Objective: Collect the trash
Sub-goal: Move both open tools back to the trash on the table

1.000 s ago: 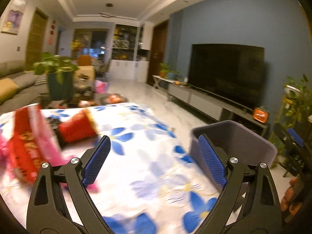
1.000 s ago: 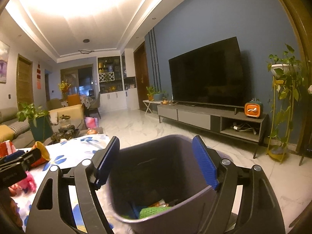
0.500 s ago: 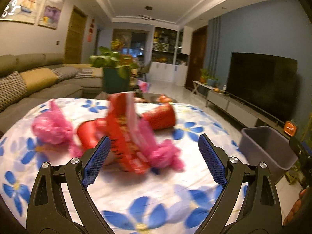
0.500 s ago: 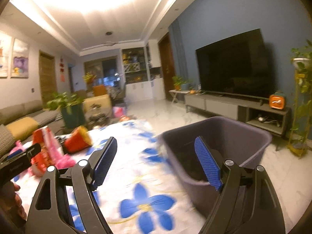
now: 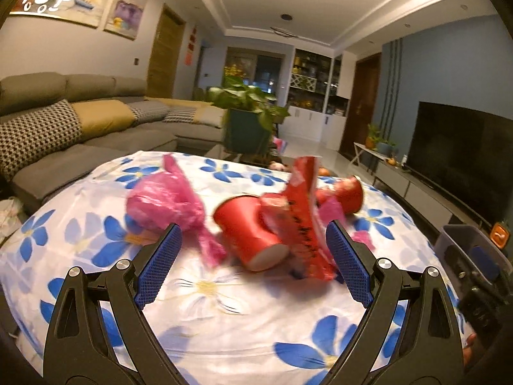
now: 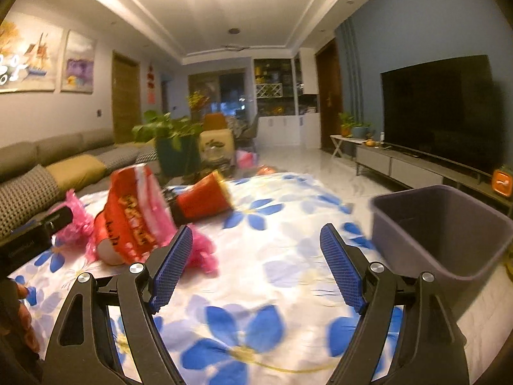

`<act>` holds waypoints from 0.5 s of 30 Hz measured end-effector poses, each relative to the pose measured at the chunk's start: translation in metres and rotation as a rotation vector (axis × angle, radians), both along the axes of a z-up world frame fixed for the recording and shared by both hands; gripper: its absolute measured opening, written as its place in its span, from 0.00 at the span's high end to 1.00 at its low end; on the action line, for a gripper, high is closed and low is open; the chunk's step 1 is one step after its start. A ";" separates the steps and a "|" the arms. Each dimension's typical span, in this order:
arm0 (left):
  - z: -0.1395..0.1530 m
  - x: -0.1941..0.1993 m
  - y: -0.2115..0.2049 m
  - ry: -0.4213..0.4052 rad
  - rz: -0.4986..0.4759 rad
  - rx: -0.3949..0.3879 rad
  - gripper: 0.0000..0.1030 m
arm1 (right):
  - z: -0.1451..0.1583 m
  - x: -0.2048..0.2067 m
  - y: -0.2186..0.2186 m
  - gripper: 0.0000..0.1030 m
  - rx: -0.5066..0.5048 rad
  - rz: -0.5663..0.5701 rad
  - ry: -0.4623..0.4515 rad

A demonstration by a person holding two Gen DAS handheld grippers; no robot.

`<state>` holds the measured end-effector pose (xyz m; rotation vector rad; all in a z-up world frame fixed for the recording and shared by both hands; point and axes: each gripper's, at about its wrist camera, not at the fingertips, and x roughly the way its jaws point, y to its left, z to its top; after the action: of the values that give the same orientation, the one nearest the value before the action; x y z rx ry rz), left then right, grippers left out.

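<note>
Both views swung from bin to trash pile; grippers wide open, empty; table edge prob near.

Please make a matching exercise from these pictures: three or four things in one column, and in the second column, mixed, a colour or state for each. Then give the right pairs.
Things:
1. plastic bag
2. paper cup
3. bin
4. right gripper

Colour or state:
A. grey, standing beside the table
B. jaws open, nothing between them
C. pink, crumpled on the flowered cloth
D. red, lying on its side

Pairs: 1-C, 2-D, 3-A, 4-B
</note>
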<state>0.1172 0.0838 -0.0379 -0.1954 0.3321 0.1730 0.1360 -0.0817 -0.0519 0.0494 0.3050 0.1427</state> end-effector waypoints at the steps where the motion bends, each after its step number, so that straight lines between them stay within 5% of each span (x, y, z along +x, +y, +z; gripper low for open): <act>1: 0.000 -0.001 0.003 -0.002 0.006 -0.001 0.13 | -0.001 0.004 0.007 0.23 -0.005 0.009 0.004; 15: -0.004 0.006 0.041 -0.009 0.048 -0.034 0.13 | -0.011 0.064 0.063 0.23 -0.058 0.083 0.096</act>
<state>0.1233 0.1249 -0.0423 -0.2382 0.3219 0.2137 0.2000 -0.0184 -0.0632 -0.0138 0.4070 0.2139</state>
